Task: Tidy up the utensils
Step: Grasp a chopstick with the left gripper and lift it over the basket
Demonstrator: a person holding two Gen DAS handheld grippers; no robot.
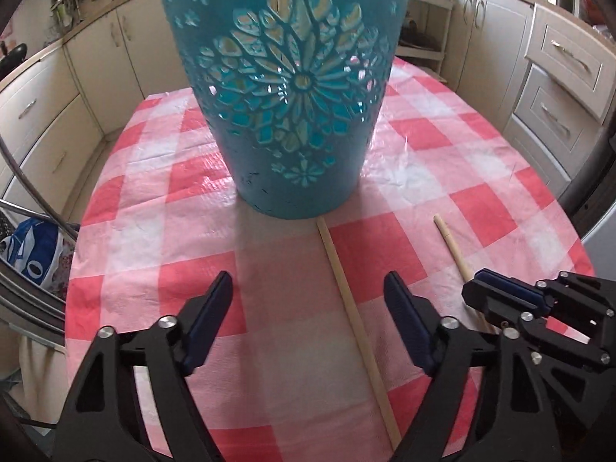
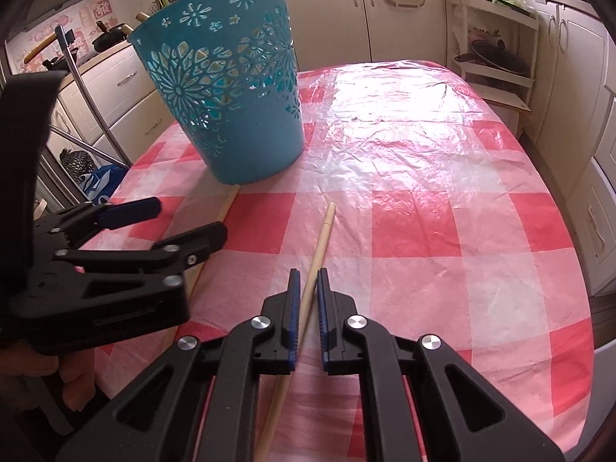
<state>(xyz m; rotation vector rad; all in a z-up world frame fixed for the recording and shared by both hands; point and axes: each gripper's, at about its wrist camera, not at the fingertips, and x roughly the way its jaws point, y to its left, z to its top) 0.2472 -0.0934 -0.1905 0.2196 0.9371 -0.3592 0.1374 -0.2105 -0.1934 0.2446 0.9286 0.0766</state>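
A teal cut-out basket (image 1: 285, 88) stands upright on the red-and-white checked table (image 1: 442, 177); it also shows in the right wrist view (image 2: 227, 88). Two long wooden sticks lie in front of it. My left gripper (image 1: 308, 292) is open, its fingers astride the left stick (image 1: 346, 292), low over the cloth. My right gripper (image 2: 307, 288) is shut on the right stick (image 2: 321, 238), which lies along the cloth. The right gripper shows in the left wrist view (image 1: 500, 288) on that stick (image 1: 450, 242). The left gripper shows in the right wrist view (image 2: 184, 219).
Cream kitchen cabinets (image 2: 569, 77) ring the table. A white shelf rack (image 2: 496, 50) with a pan stands at the back right. A blue-and-white bag (image 1: 34, 254) and metal chair tubes (image 2: 92, 104) are off the table's left edge. A wooden handle sticks out of the basket top (image 2: 141, 16).
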